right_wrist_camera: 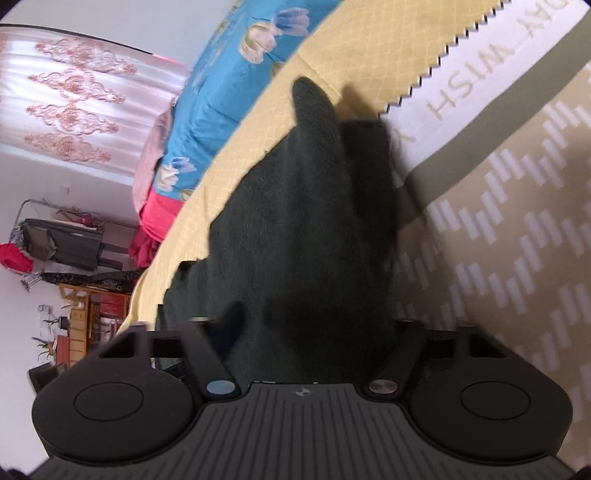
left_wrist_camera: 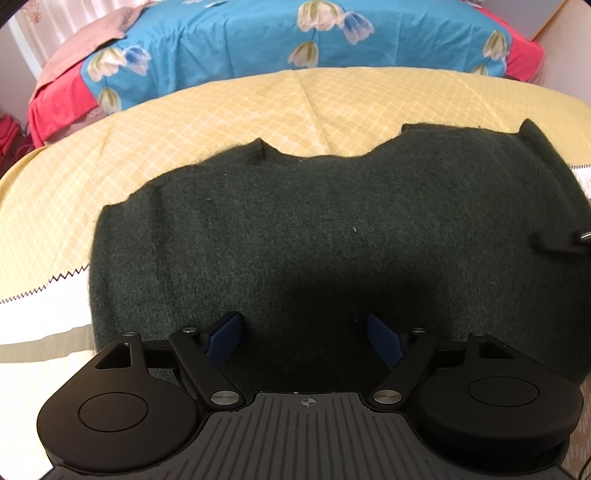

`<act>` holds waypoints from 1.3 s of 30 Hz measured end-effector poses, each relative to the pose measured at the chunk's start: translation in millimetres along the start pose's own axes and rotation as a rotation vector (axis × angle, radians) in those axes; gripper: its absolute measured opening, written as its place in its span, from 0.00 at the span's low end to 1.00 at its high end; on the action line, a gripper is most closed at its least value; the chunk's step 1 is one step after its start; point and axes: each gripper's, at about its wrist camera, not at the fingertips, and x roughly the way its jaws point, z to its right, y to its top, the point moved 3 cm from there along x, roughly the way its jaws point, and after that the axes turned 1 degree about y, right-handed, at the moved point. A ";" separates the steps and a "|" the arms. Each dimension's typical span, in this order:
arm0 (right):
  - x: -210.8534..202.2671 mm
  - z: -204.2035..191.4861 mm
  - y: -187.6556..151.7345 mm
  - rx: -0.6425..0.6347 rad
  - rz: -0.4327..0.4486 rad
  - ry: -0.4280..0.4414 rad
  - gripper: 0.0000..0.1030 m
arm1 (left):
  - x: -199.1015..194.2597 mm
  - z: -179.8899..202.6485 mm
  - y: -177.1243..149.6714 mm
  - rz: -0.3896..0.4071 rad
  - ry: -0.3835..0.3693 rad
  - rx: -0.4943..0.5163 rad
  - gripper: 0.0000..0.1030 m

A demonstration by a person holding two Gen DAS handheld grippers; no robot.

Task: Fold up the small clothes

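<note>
Bed: a yellow diamond-patterned sheet (left_wrist_camera: 258,110) covers the near surface, with a white band (left_wrist_camera: 40,314) edged in black zigzag stitching at its front border; a beige patterned cover (right_wrist_camera: 517,240) shows beside it in the right wrist view.
Behind: a blue quilt with tulip print (left_wrist_camera: 258,33) lies past the yellow sheet, over a red cover (left_wrist_camera: 62,99).
Room: a pink-embroidered curtain (right_wrist_camera: 74,96) and a rack of hanging clothes (right_wrist_camera: 62,243) stand in the background of the right wrist view.
Garment: a dark green knitted sweater (left_wrist_camera: 314,240) lies spread across the yellow sheet, its near hem overlapping the white band.
Left gripper (left_wrist_camera: 304,339): jaws spread wide, blue pads (left_wrist_camera: 225,338) resting on the sweater's near part, the knit running flat between them and not pinched.
Right gripper (right_wrist_camera: 314,325): a bunched fold of the sweater (right_wrist_camera: 306,229) rises between the jaws and appears raised off the bed; the right finger is hidden by the cloth, so whether the jaws are clamped on it cannot be told.
Far edge: a black finger of the right gripper (left_wrist_camera: 561,240) touches the sweater's right side in the left wrist view.
</note>
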 end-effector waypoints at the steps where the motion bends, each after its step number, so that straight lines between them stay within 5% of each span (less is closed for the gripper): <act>1: 3.2 2.0 -1.2 0.015 -0.001 -0.022 0.42 | 0.3 0.2 0.1 0.000 -0.001 0.001 1.00; 12: -0.4 5.9 -6.1 0.114 0.090 -0.030 0.49 | 1.0 -1.5 0.3 0.004 -0.016 0.007 1.00; 21: 1.2 -6.0 -8.5 0.091 0.136 -0.083 0.36 | 1.8 -1.1 0.1 0.007 -0.020 0.014 1.00; 30: -6.8 -100.8 -34.9 -0.292 0.223 -0.251 0.35 | -35.5 -38.1 -5.2 0.049 -0.107 -0.108 1.00; 39: 45.7 -218.2 -116.8 -0.756 0.211 -0.399 0.35 | -96.2 -146.8 -54.7 0.151 0.030 -0.334 1.00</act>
